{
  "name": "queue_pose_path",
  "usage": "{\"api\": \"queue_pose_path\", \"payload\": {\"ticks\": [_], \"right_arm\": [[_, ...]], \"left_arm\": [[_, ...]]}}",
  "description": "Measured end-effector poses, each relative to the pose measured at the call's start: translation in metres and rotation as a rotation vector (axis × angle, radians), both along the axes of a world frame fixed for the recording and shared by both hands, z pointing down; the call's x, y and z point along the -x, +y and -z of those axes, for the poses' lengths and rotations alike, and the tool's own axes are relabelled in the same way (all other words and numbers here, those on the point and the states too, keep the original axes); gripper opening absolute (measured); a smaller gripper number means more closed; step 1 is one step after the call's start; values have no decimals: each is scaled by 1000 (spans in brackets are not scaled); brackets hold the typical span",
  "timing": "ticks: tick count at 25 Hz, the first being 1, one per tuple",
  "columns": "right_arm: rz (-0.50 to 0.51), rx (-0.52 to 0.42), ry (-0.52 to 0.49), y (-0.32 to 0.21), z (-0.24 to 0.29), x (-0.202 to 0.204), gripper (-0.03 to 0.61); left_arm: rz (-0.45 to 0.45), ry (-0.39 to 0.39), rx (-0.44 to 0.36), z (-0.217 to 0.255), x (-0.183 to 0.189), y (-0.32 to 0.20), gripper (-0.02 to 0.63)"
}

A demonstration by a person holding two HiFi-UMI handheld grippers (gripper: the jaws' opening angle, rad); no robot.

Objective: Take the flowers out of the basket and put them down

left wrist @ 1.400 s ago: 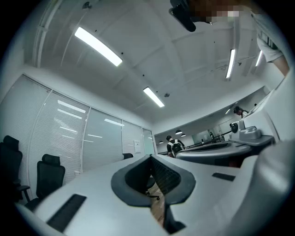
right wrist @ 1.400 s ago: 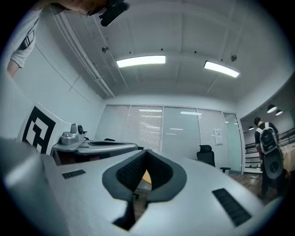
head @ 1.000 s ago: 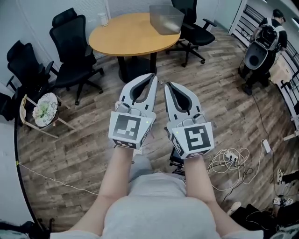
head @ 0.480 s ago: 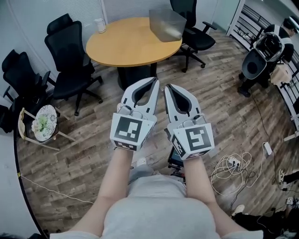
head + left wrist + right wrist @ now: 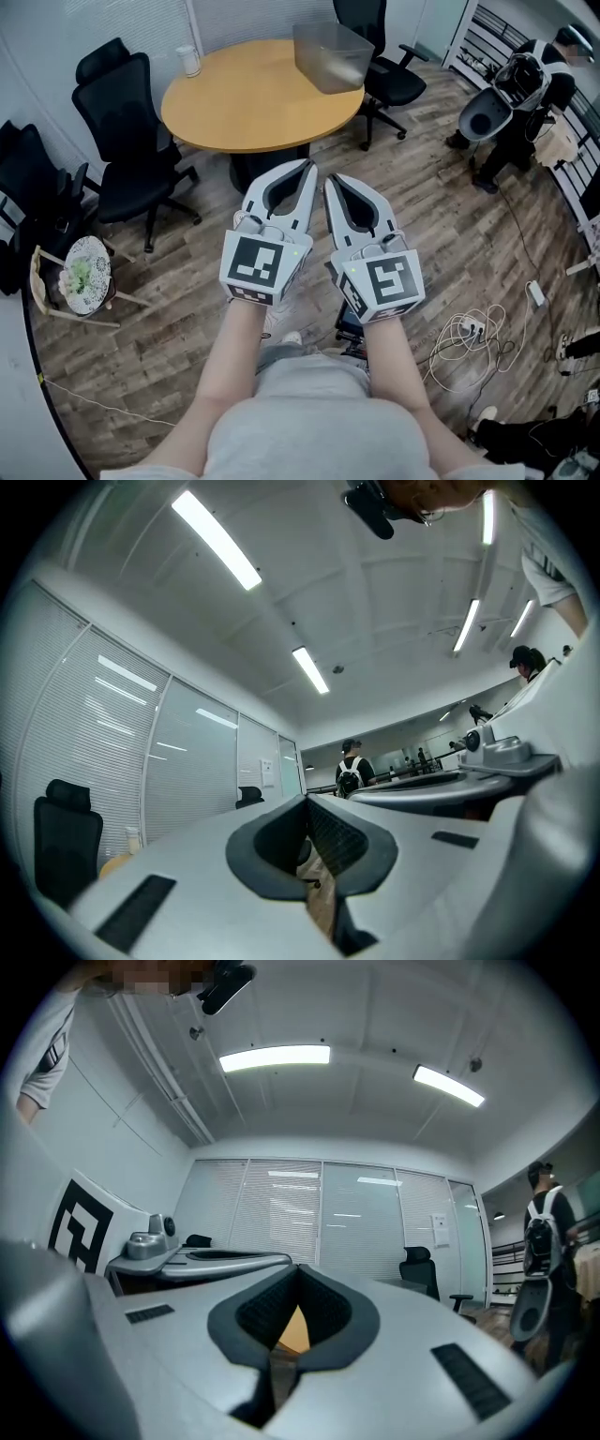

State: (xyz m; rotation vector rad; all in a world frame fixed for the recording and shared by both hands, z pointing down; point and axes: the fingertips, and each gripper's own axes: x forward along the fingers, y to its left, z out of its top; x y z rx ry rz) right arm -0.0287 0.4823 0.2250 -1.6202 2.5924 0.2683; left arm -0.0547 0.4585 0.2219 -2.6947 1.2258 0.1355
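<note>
progress: I've done nothing yet; flowers (image 5: 80, 275) sit in basket (image 5: 96, 302), well left of table (image 5: 253, 98)
left gripper (image 5: 306, 171): closed, empty
right gripper (image 5: 329, 184): closed, empty
remaining: everything

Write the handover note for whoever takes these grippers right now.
Left gripper: shut, empty, held out in front of the body.
Right gripper: shut, empty, close beside the left one.
Basket: low at the far left near the black chairs, with the flowers inside, well away from both grippers.
Done: nothing; the flowers are untouched.
Left: go to the basket, lift the flowers out and put them down, perhaps on the round table.
</note>
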Motion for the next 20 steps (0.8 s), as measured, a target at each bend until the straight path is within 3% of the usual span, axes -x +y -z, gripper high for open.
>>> {"api": "queue_pose_path", "payload": {"ticks": [10, 20], "right_arm": [[-44, 22, 11, -47, -5, 9, 25], [-39, 1, 20, -88, -6, -4, 25]], "left_arm": [[-34, 25, 23, -7, 15, -48, 3], [-37, 38, 31, -14, 0, -89, 3]]}}
